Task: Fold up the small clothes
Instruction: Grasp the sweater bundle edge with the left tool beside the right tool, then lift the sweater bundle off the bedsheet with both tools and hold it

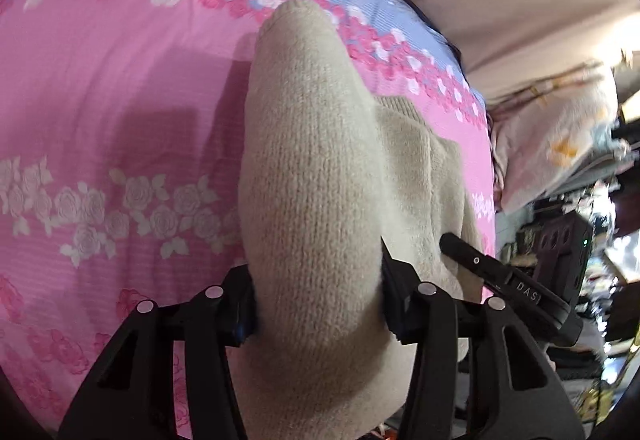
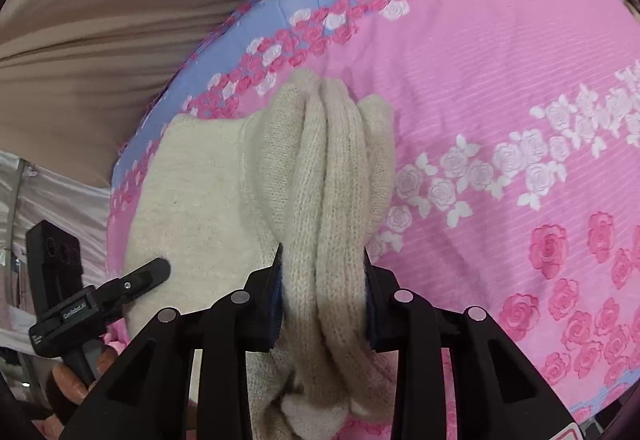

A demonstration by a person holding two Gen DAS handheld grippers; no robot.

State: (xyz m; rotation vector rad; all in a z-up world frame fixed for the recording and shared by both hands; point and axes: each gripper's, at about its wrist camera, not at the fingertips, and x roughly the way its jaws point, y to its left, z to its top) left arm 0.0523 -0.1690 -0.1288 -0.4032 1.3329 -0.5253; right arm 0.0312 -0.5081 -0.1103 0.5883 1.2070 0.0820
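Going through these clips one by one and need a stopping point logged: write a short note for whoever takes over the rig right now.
Left gripper: shut on a broad fold of the cream knit garment.
Right gripper: shut on a bunched, ridged part of the same garment, which looks like a sleeve.
Garment lies on the pink floral bedsheet, part flat, part gathered in the jaws.
Done: both ends gripped, fabric gathered.
Left: lay the gripped parts over the flat body, release, smooth, and finish the fold. No finished fold can be seen yet.
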